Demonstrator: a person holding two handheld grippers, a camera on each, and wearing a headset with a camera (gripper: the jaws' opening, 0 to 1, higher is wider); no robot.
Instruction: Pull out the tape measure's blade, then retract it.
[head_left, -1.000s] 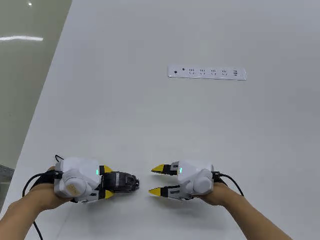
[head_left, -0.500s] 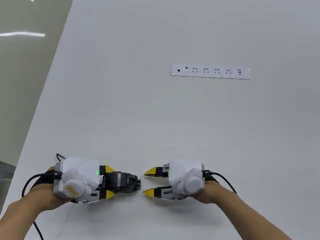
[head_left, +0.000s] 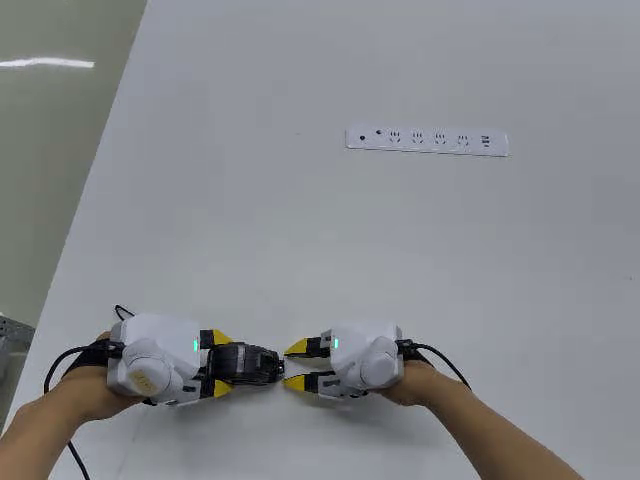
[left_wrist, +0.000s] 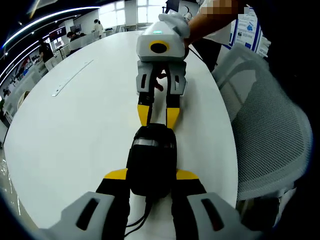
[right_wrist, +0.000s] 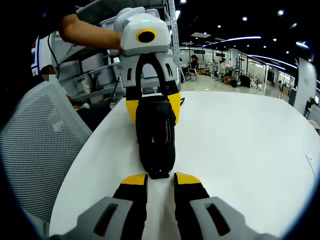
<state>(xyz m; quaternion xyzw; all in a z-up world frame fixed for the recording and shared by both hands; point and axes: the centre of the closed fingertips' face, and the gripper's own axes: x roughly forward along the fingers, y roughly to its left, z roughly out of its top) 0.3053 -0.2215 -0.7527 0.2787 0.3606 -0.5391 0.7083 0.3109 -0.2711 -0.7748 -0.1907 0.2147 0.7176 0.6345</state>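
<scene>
The left gripper (head_left: 220, 363) sat at about 7 o'clock in the head view, low at the near edge of the white table (head_left: 300, 230). Its yellow-tipped jaws were pressed against both sides of the black tape measure (head_left: 245, 363), which pointed toward 3 o'clock. The right gripper (head_left: 295, 365) faced it from the 3 o'clock side, its jaws only narrowly parted. Their yellow tips were level with the tape measure's free end, but I could not tell whether they touched it. In the right gripper view that end lay at 12 o'clock, just ahead of the narrow gap. In the left gripper view a pale panel (left_wrist: 145, 143) on top of the tape measure was too blurred to read. The power strip (head_left: 427, 140), toward 1 o'clock and well apart, bore markings too small to read.
</scene>
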